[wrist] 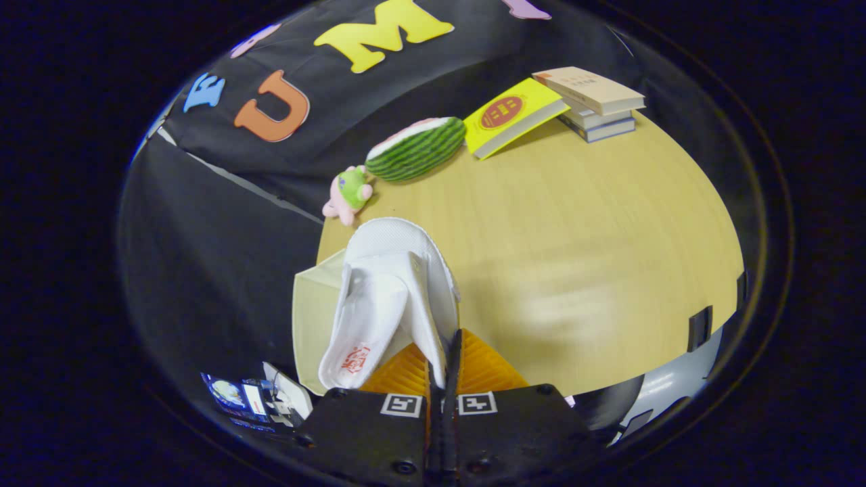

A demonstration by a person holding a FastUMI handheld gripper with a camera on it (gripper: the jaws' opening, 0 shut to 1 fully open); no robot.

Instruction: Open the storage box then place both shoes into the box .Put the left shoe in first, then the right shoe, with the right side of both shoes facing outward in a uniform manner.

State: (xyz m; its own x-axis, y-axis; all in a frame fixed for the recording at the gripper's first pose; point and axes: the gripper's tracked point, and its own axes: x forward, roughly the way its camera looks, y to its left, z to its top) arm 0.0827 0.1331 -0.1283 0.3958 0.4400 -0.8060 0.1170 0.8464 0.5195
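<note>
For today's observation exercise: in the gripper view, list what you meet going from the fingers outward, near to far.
gripper shut on the white slipper → pink and green plush toy → watermelon plush → yellow book → stack of books.

- Gripper view: fisheye camera mounted on the gripper [443, 365], looking forward along its two fingers, which sit closed together at the near end of the view.
- Attitude: raised above the wooden table [575, 223], tilted down across it toward the black cloth wall [223, 223].
- Near range: white slipper [392, 297] pinched at the fingers, very close to the lens.
- Far range: stacked books [599, 101], yellow book [514, 116], watermelon toy [416, 149] and small plush [348, 193] at the table's far edge.
</note>
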